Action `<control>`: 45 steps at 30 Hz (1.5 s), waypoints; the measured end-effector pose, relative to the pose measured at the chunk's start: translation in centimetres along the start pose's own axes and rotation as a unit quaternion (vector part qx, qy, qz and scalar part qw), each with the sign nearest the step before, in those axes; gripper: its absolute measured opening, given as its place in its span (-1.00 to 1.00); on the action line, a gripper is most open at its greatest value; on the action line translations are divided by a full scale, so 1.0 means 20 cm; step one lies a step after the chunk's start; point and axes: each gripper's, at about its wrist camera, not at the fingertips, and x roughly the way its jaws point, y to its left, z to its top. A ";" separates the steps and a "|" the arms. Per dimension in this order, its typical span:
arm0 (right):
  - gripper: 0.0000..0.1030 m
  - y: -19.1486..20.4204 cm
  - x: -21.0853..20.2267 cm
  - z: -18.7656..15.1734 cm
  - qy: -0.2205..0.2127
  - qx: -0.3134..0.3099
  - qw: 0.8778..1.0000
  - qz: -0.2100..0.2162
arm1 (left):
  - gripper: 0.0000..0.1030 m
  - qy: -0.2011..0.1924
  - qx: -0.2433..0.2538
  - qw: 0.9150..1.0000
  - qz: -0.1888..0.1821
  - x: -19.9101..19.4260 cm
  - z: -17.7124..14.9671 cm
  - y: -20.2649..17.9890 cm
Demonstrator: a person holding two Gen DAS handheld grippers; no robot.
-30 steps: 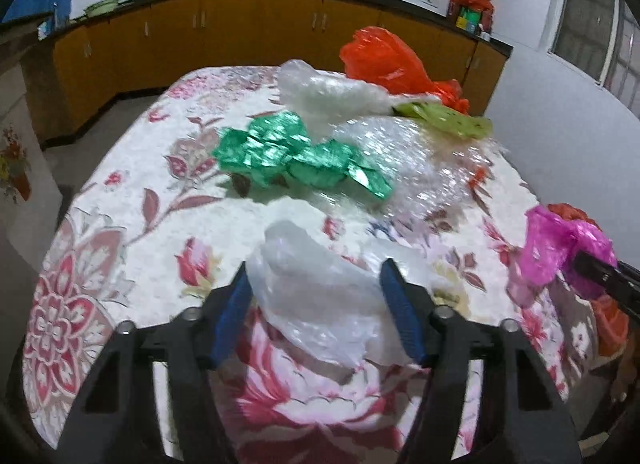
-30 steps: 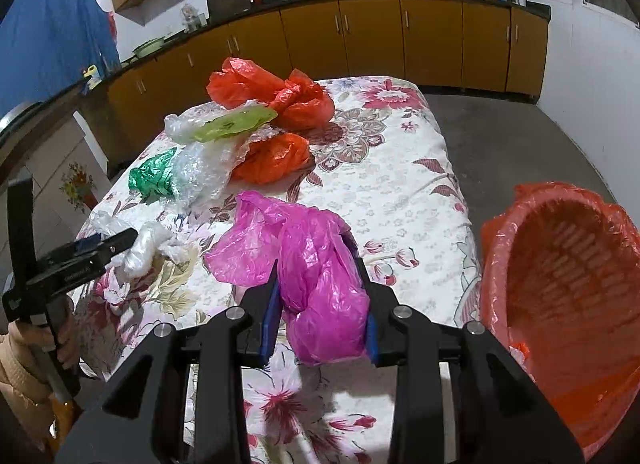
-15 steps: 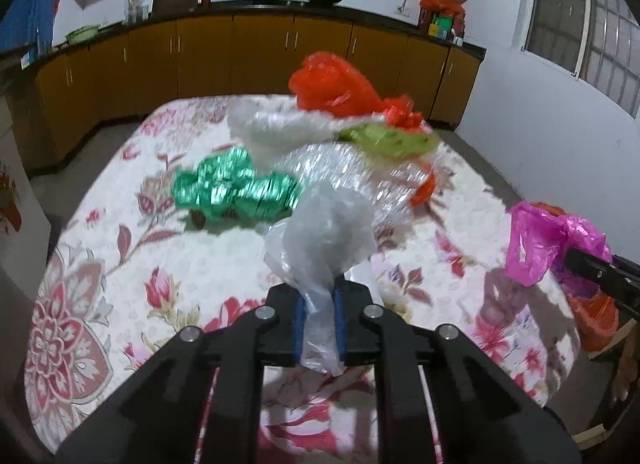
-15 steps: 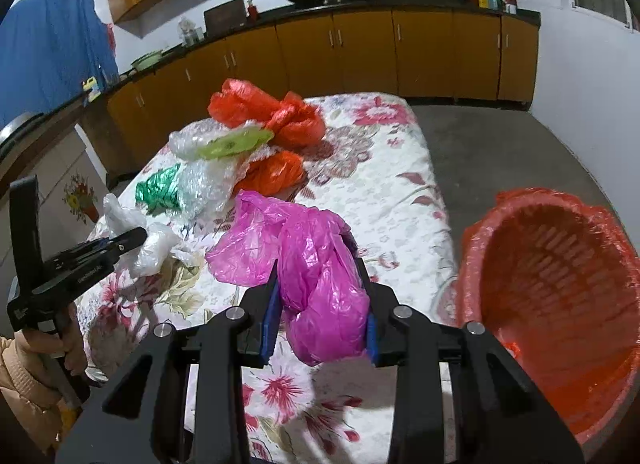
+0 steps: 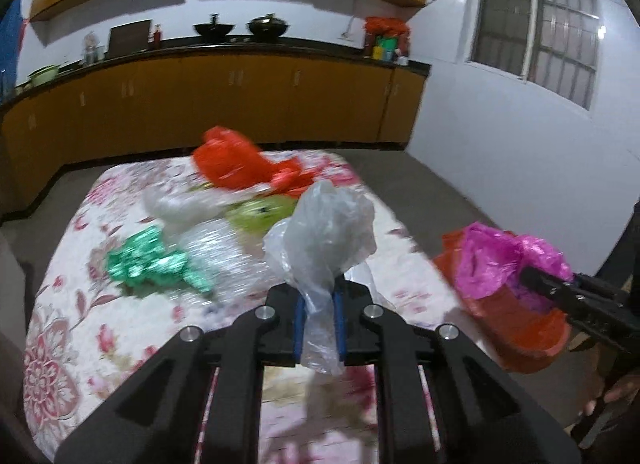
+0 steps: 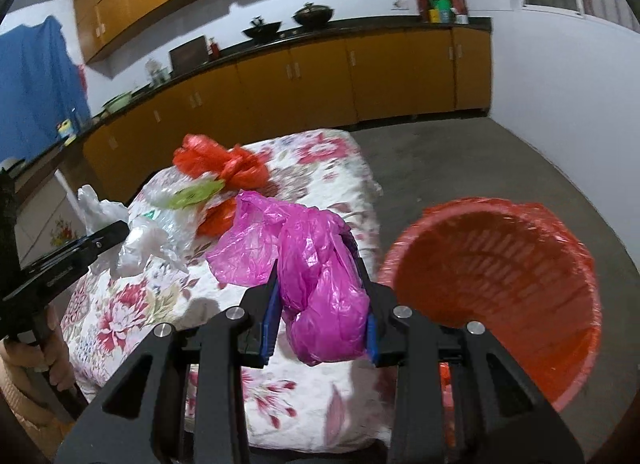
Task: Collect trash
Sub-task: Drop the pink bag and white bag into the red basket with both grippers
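Note:
My left gripper [image 5: 318,304] is shut on a clear plastic bag [image 5: 324,240] and holds it above the floral table [image 5: 80,304]. My right gripper [image 6: 318,296] is shut on a pink plastic bag [image 6: 316,264], held just left of the red basket [image 6: 520,284] that stands on the floor by the table's edge. In the left wrist view the pink bag [image 5: 496,260] hangs over the basket [image 5: 516,336]. Still on the table lie red bags [image 5: 236,162], a green foil wrapper [image 5: 152,260], a light green wrapper [image 5: 260,212] and clear wrap [image 5: 216,248].
Orange cabinets [image 5: 240,100] with a dark counter run along the far wall. Grey floor [image 6: 460,160] lies to the right of the table, with a white wall [image 5: 500,152] beyond. A person's hand [image 6: 48,348] holds the left gripper's handle.
My left gripper shut on the clear bag and lifted it off the table. My right gripper carried the pink bag to the right, close to the red basket.

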 end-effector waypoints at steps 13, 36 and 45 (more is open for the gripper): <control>-0.33 -0.37 -0.23 0.02 -0.044 0.085 0.992 -0.083 | -0.74 -0.005 0.036 0.995 -0.095 0.08 0.12 -0.49; 0.21 -0.73 -0.26 0.02 -0.076 0.180 0.975 -0.108 | -0.21 0.041 0.059 0.982 -0.177 0.39 0.09 -0.98; 0.28 -0.76 -0.28 -0.04 -0.069 0.180 0.972 -0.134 | 0.03 0.053 0.035 0.988 -0.142 0.42 0.04 -0.83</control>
